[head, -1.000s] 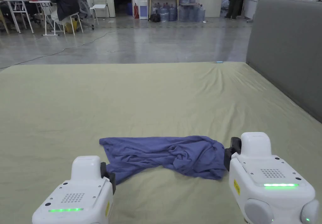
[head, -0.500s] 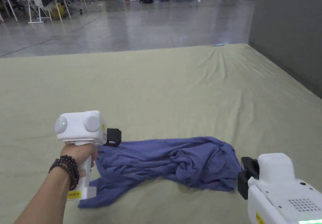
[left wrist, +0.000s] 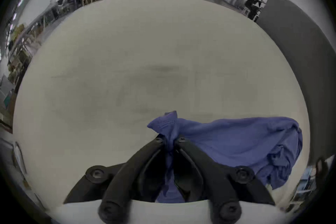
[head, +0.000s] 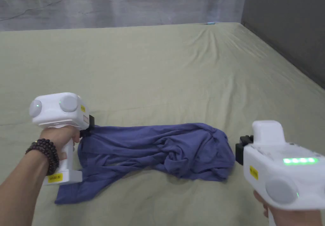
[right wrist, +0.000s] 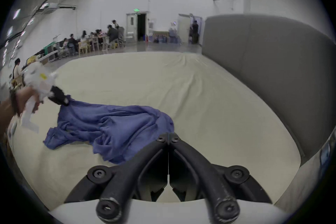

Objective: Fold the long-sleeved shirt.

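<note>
Blue-violet knit fabric identifies the long-sleeved shirt (head: pixel 158 149), which lies crumpled in a loose elongated heap on the olive-green sheet (head: pixel 165 74) covering the bed. The garment sits between the two grippers.

Left gripper (left wrist: pixel 170 139): its two black jaws are pressed together on a bunched corner of the shirt. In the left gripper view, a small tuft of cloth stands up just beyond the jaw tips, a pinched strand runs back between the jaws toward the body of the tool, and the bulk of the garment spreads away to the right of the jaws. In the head view, the white housing of this gripper (head: pixel 89 126) is held in the left hand (head: pixel 63 139), with a dark bead bracelet (head: pixel 44 152) on the wrist. One sleeve-like strip of cloth trails flat on the sheet beneath and behind the handle.

Right gripper (right wrist: pixel 168 138): its jaws are closed against each other with no cloth between them. The nearest edge of the shirt lies just ahead and to the left of the jaw tips, close to them but not gripped. In the head view, this gripper (head: pixel 240 149) sits just beside the rounded, thicker end of the heap.

A grey padded panel (head: pixel 285 23) rises beyond the sheet on the right gripper's outer side.
</note>
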### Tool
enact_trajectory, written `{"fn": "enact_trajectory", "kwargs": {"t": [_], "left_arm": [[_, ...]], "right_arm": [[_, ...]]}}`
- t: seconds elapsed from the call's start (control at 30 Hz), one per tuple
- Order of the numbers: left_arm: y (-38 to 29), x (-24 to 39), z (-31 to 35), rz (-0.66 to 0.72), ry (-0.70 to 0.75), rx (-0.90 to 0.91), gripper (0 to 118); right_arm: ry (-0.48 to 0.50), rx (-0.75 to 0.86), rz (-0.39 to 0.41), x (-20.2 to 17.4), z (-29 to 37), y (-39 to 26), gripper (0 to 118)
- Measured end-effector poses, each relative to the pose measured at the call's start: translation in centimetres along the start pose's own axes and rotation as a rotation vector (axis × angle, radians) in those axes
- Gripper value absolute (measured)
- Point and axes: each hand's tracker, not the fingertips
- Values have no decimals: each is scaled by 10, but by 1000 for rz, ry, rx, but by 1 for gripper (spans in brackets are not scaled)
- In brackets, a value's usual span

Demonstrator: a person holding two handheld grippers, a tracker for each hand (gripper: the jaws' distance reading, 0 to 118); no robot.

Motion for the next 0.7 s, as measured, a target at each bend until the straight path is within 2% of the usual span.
{"fn": "enact_trajectory", "kwargs": {"t": [0.03, 0.07, 0.1, 0.13, 0.17, 0.27, 0.37, 0.4, 0.43, 0.47, 0.5, 0.53, 0.57, 0.6, 0.63, 0.67, 0.7], "left_arm": [[-1, 2, 8, -7, 3, 9, 0], [-2, 3, 16, -1, -7, 19, 0], [4, -3, 13, 6, -20, 33, 0], [4, -3, 19, 22, -34, 44, 0], [3, -2, 24, 22, -42, 44, 0], [0, -3, 33, 18, -45, 54, 0], [-1, -2, 35, 2, -48, 54, 0], [-3, -3, 36, -3, -51, 57, 0], [-4, -3, 38, -7, -55, 58, 0], [-5, -4, 39, -10, -61, 57, 0], [-6, -5, 41, -13, -65, 58, 0], [-7, -5, 42, -18, -65, 59, 0], [-7, -7, 44, -22, -64, 61, 0], [-8, -8, 47, -24, -62, 74, 0], [-8, -9, 49, -33, -65, 90, 0], [-9, -11, 54, -48, -71, 108, 0], [-9, -11, 60, -53, -68, 160, 0]], "right_arm": [[1, -47, -37, 6, -9, 11, 4], [55, -99, -92, 15, -21, 20, 41], [90, -161, -109, 20, -32, 27, 79], [133, -254, -86, 22, -49, 33, 106], [156, -343, -33, 22, -66, 38, 115], [147, -427, 5, 19, -107, 43, 114], [58, -555, 42, -2, -138, 34, 112], [67, -573, 45, -5, -148, 30, 103], [71, -594, 46, -9, -157, 26, 83], [110, -601, 15, -15, -159, 20, 49], [169, -604, -7, -18, -162, 16, 48], [99, -583, 53, -23, -160, 14, 45], [111, -565, 106, -25, -152, 17, 25], [111, -552, 123, -24, -145, 20, 8], [138, -540, 118, -19, -138, 24, 8], [205, -511, 31, -12, -131, 30, 8], [207, -482, -6, -8, -123, 35, 8]]}}
